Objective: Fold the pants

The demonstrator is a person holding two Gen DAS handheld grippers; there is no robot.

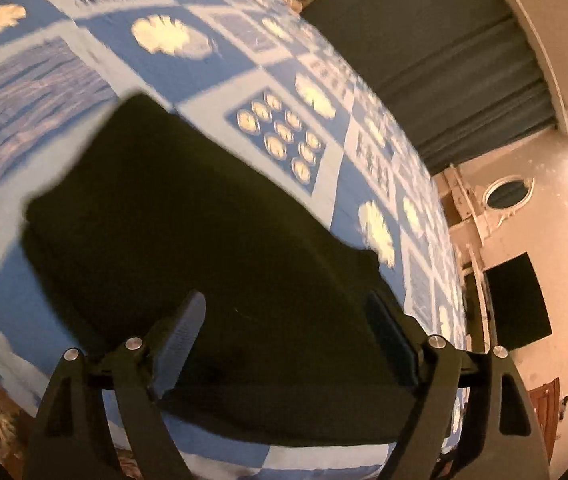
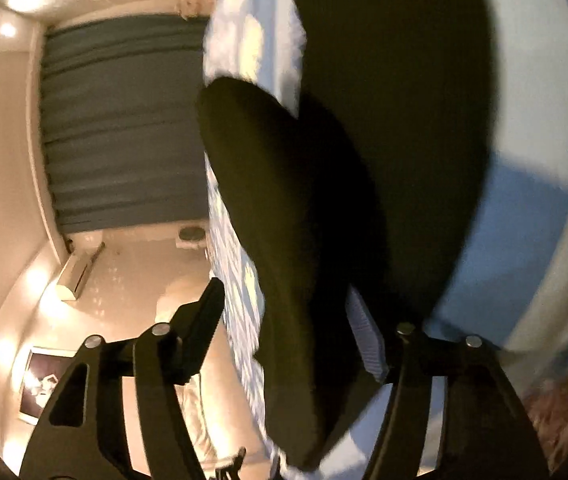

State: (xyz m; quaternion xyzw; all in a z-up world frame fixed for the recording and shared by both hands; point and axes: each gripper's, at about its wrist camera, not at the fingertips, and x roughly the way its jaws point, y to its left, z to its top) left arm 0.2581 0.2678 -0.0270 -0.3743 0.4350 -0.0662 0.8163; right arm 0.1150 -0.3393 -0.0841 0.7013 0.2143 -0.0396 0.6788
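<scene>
Dark pants point(image 1: 204, 220) lie folded into a broad flat block on the blue and white patterned bedspread point(image 1: 220, 80). My left gripper point(image 1: 288, 328) hovers over their near end, open, both fingers apart above the cloth and pressing nothing. The right wrist view is rolled, so the bedspread point(image 2: 524, 220) stands upright at the right. There the pants point(image 2: 396, 100) fill the upper middle, and a rounded fold of them bulges toward the camera. My right gripper point(image 2: 284, 320) is open with that fold between its fingers; the left finger point(image 2: 208, 320) stands apart from the cloth.
A dark pleated curtain point(image 1: 444, 60) hangs beyond the bed's far side. On the pale wall are an oval mirror point(image 1: 510, 192) and a dark panel point(image 1: 518, 300). The right wrist view shows the curtain point(image 2: 124, 120), an air conditioner point(image 2: 76, 276) and a framed picture point(image 2: 40, 380).
</scene>
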